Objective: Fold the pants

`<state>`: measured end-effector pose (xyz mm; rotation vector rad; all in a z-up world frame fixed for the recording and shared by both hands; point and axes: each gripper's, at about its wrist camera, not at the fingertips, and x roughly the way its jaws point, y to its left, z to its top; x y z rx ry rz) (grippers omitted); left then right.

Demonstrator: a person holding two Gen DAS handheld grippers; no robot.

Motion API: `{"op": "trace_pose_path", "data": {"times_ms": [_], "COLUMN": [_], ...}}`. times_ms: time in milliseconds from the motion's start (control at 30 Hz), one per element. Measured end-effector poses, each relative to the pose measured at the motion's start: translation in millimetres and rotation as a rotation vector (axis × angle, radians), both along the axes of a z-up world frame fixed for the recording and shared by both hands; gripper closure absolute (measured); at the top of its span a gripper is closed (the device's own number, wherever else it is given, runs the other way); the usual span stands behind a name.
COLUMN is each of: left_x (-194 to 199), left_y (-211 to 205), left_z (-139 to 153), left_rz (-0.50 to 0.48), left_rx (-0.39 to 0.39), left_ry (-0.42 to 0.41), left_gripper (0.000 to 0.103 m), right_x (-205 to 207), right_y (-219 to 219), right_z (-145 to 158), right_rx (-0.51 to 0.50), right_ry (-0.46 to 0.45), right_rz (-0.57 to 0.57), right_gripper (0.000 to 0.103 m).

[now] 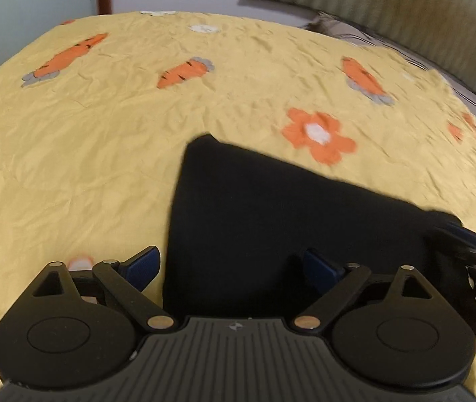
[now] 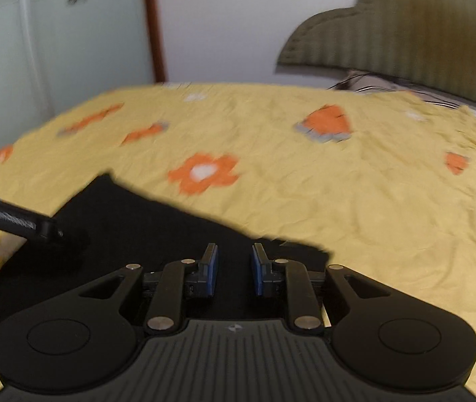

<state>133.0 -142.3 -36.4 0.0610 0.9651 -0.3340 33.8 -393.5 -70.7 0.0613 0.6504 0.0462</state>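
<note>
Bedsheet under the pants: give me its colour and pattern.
The bedsheet is yellow, printed with orange carrots and flowers; clearest in the left wrist view.

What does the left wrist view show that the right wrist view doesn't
Only the left wrist view shows the left tool, wide open at the pants' left edge. Only the right wrist view shows the right tool, fingers narrowly apart over the fabric, and the frosted glass door. Both show the black pants on the yellow bedspread and the green headboard.
</note>
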Motion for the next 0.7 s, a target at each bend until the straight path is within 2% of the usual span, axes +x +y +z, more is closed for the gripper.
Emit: {"op": "trace_pose_path", "data": {"times_ms": [67,167,267,367,400,467,500,567,633,700], "left_x": [-11,-18,-26,-30,-28,-27,-28,-31,-32,-33], "left_y": [1,1,15,17,14,18,22,35,55,78], "left_z": [-1,-6,-4,-10,-15,-18,-13,-1,15,29], "left_rz": [-0.028,-0.05,-0.042,-0.049,-0.054,-0.035,-0.026,-0.02,0.033,0.094], "left_rx": [-0.001,0.038,-0.031,-0.03,-0.015,-0.032,-0.054,-0.078,-0.092,-0.094], "left_ry": [0.01,0.013,0.047,0.052,0.052,0.074,0.08,0.07,0.029,-0.021], "left_gripper": [0.009,0.011,0.009,0.008,0.006,0.009,0.013,0.012,0.012,0.011], "right_x": [9,8,-9,-17,-15,-16,-20,-35,-51,-65], "right_y": [0,-6,8,23,25,22,22,35,60,93], "right_z": [-12,-4,11,2,-5,-13,-9,4,15,19], "right_rx": [-0.023,0.049,0.023,0.015,0.003,0.038,0.062,0.052,0.011,-0.022], "right_ry": [0.021,0.007,-0.04,-0.015,0.002,-0.006,-0.015,-0.066,-0.119,-0.151], "right_rz": [-0.017,-0.059,-0.027,0.03,0.024,-0.012,-0.042,-0.049,0.036,0.173], "right_gripper": [0.083,0.082,0.082,0.076,0.076,0.076,0.076,0.075,0.075,0.075]}}
